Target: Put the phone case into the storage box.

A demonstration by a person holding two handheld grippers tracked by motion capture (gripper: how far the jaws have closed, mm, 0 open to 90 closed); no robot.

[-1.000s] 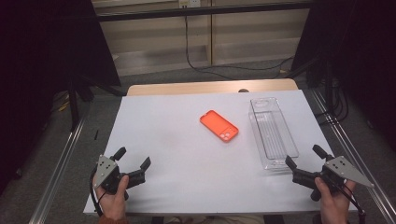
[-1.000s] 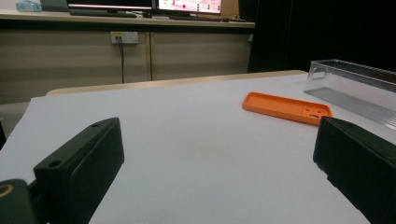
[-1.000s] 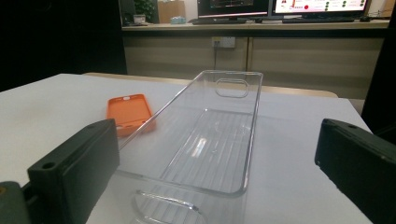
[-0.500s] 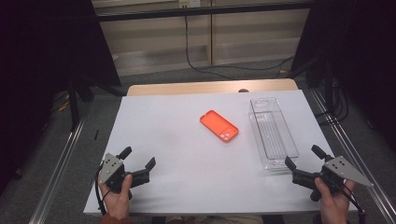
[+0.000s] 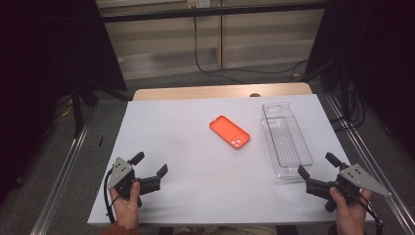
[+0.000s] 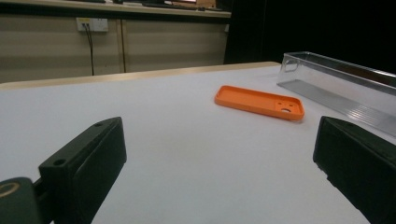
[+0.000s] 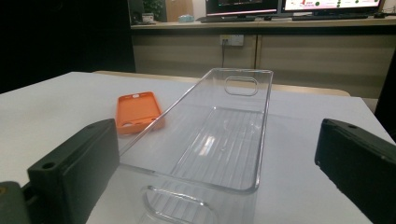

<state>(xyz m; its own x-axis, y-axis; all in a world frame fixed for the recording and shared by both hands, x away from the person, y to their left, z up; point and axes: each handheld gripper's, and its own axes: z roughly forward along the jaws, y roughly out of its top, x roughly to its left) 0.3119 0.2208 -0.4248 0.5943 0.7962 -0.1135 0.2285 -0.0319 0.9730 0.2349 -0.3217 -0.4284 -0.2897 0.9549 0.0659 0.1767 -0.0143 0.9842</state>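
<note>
While both grippers rest near the front edge, the inventory runs as follows.
Table point(image 5: 186, 147): white top, bearing everything listed.
Clear plastic bin point(image 5: 286, 138): empty, on the right side, long axis running away from the person; its near end sits just beyond the right gripper.
Orange phone case point(image 5: 230, 131): flat, open side up, near mid-table just left of the bin, long axis diagonal; forward and right of the left gripper, forward and left of the right one.
Left gripper point(image 5: 149, 169): jaws apart, holding nothing, well apart from the case.
Right gripper point(image 5: 317, 164): jaws apart, empty; judged somewhat nearer the case.
Left gripper view: shows the case's camera cut-out point(image 6: 285, 106).
Right gripper view: shows the bin's handle slot point(image 7: 242, 85).
</note>
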